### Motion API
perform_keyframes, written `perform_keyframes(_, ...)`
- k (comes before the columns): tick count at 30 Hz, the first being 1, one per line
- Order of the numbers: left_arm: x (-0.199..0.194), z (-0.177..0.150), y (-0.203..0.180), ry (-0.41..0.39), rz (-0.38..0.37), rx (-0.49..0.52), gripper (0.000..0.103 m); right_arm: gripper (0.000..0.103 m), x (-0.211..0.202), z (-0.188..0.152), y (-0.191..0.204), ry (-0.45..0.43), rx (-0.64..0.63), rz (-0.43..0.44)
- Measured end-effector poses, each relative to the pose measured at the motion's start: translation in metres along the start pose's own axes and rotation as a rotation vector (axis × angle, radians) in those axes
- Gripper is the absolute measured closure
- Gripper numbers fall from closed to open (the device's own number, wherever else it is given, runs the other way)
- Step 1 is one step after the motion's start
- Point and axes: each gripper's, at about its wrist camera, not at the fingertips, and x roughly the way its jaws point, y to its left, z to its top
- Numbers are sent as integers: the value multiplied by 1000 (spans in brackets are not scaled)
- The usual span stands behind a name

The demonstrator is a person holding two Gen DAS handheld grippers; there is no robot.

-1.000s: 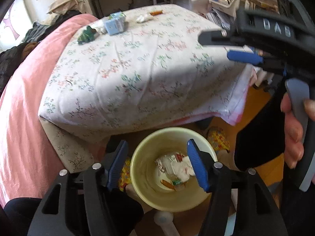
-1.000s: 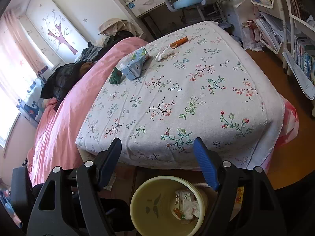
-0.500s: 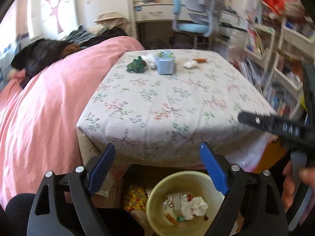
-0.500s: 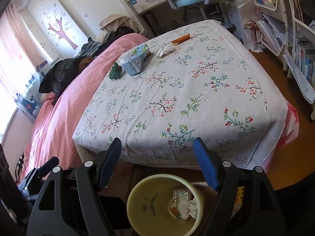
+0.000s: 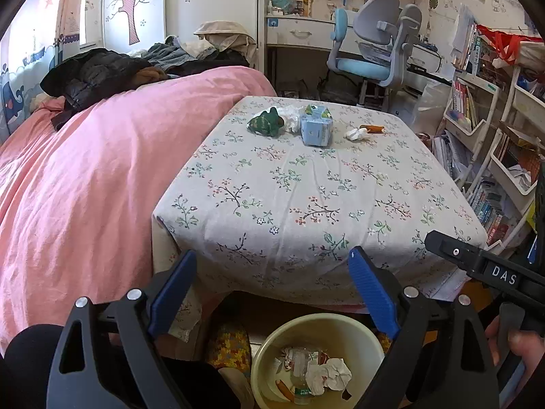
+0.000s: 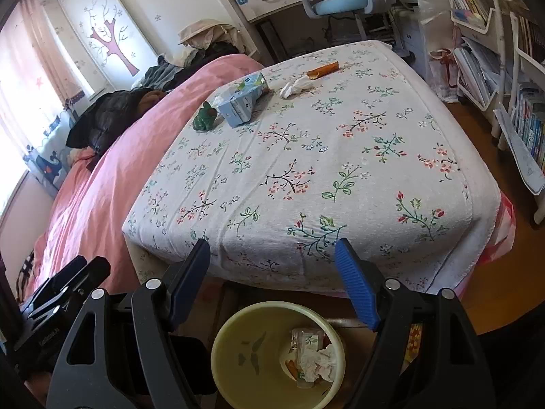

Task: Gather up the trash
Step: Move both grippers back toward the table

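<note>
A yellow bin (image 5: 272, 368) stands on the floor below the table's near edge, with crumpled paper (image 5: 328, 375) and wrappers inside. My left gripper (image 5: 272, 255) hangs above it; its jaws are opening and nothing is between them. My right gripper (image 6: 272, 243) is open and empty over the same bin (image 6: 245, 358). At the far end of the flowered table (image 5: 306, 204) lie a blue carton (image 5: 316, 127), a green crumpled thing (image 5: 265, 122), a white tissue (image 5: 354, 133) and an orange wrapper (image 5: 372, 129).
A pink bed (image 5: 85, 187) runs along the table's left side with dark clothes piled at its far end. A blue desk chair (image 5: 368, 58) stands behind the table. Bookshelves (image 5: 494, 156) line the right. A hand holds the other gripper's handle (image 5: 511, 310).
The left view has swung up from the bin to the table top, and the left jaws have spread wider. The right gripper has hardly moved.
</note>
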Motion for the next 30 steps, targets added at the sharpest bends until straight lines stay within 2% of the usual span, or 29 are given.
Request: perform_keyframes(30, 0, 1, 0, -4, 7, 4, 13, 31, 4, -2, 5, 10, -20, -5)
